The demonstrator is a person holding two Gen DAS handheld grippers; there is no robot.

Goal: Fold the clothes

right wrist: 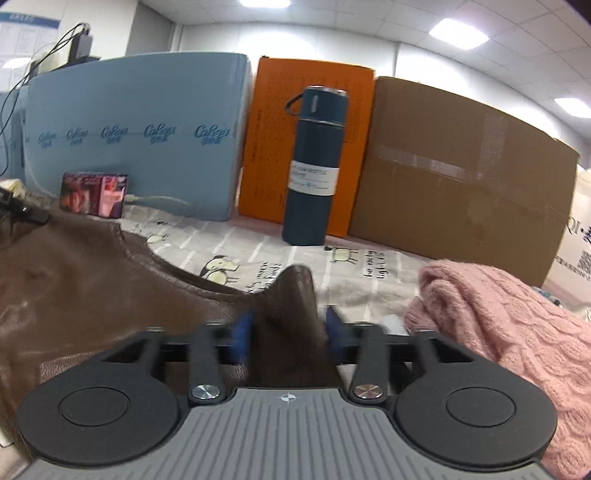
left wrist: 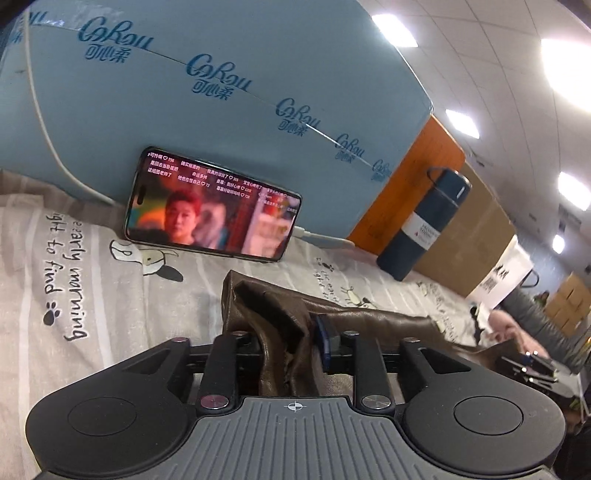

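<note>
Left gripper (left wrist: 286, 350) at lower centre of the left wrist view, clenched on a bunched fold of brown leather garment (left wrist: 273, 321), blue pads pressing the material from both sides. Garment stretched away toward the right edge, where the right gripper (left wrist: 532, 365) shows small and dark, also at the leather. Underneath, a grey-and-white printed bedsheet (left wrist: 92, 280) with cartoon animals, paw prints and lettering, spread across the surface. Propped at centre left against a large light-blue CoRou carton (left wrist: 184, 110): a smartphone (left wrist: 212, 212) on its long edge, screen lit, white cable plugged at its right end. Further right, an orange box (left wrist: 413, 184), a dark-blue thermos flask (left wrist: 424, 225) upright on the sheet, then a brown cardboard box (left wrist: 469, 236). Upper right filled with a white tiled ceiling and bright panel lights (left wrist: 393, 29).

Right gripper (right wrist: 290, 326) at lower centre of the right wrist view, closed on a raised peak of the same brown leather garment (right wrist: 92, 288), which spreads wide over the left half of the frame. Pink knitted sweater (right wrist: 509, 325) heaped at the right, beside the gripper. Same printed sheet (right wrist: 258, 258) in the middle distance. Along the back, left to right: blue carton (right wrist: 140, 129) with the phone (right wrist: 94, 194) at its foot, orange box (right wrist: 273, 147), thermos flask (right wrist: 314, 166) standing in front of it, brown cardboard box (right wrist: 461, 166). Ceiling panels (right wrist: 458, 27) above, cables at upper left.
</note>
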